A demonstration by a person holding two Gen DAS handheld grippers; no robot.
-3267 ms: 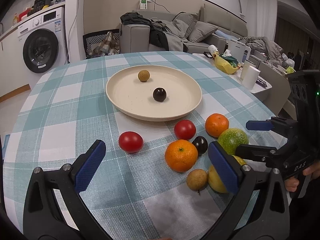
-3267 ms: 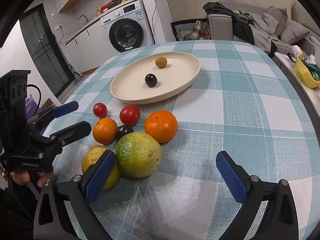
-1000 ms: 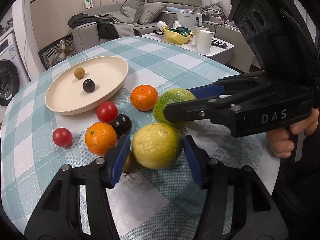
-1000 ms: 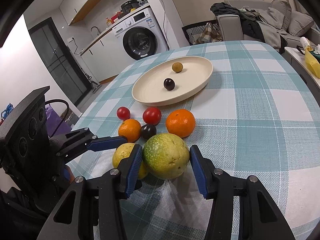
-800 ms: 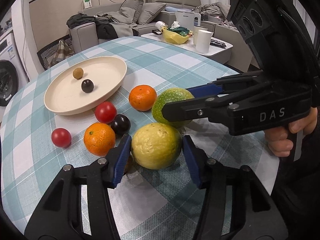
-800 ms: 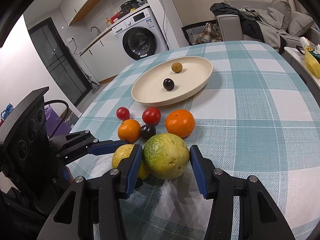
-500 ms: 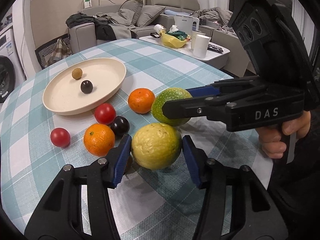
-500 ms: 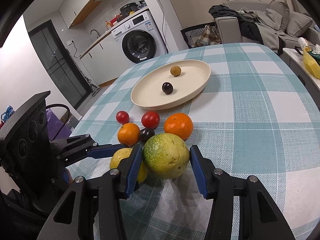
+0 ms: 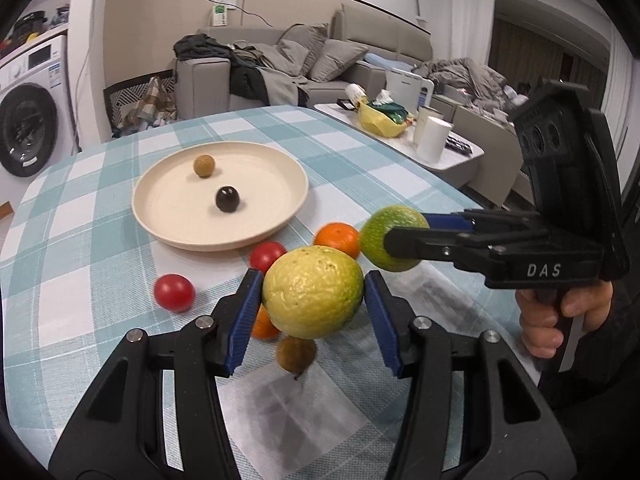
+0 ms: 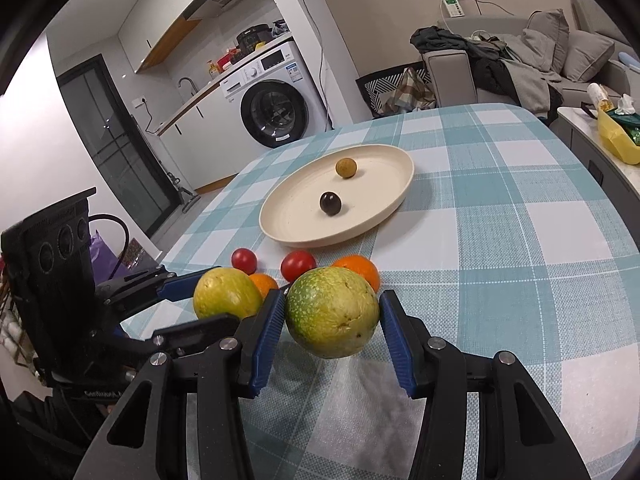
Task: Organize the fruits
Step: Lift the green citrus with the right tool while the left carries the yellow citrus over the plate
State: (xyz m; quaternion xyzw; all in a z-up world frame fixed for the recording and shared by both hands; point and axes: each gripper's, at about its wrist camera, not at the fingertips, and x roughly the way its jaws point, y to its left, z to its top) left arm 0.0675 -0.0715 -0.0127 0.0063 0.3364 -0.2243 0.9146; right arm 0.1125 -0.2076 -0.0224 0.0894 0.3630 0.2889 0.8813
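- Yellow-green, pitted rind is showing on the yellow fruit [image 9: 314, 293], which the left gripper [image 9: 313, 300] is pinching across its widest part, blue pads pressing on either side, clear of the checked tablecloth [image 9: 80, 216].
- The right gripper [image 10: 332, 320] is clamping the green fruit [image 10: 333, 312] the same way, off the cloth and just beside the other.
- Both are looking firm, round and fairly heavy for the pads; the skin is appearing slightly waxy, so a grip off the middle is risking a roll-out.
- The cream plate [image 10: 394, 196] is sitting well beyond, carrying a dark fruit [image 10: 330, 203] and a tan fruit [image 10: 346, 168].
- Two tomatoes [image 10: 298, 265], two oranges [image 10: 358, 270] and a small brown fruit [image 9: 296, 354] are waiting on the cloth near the grippers.
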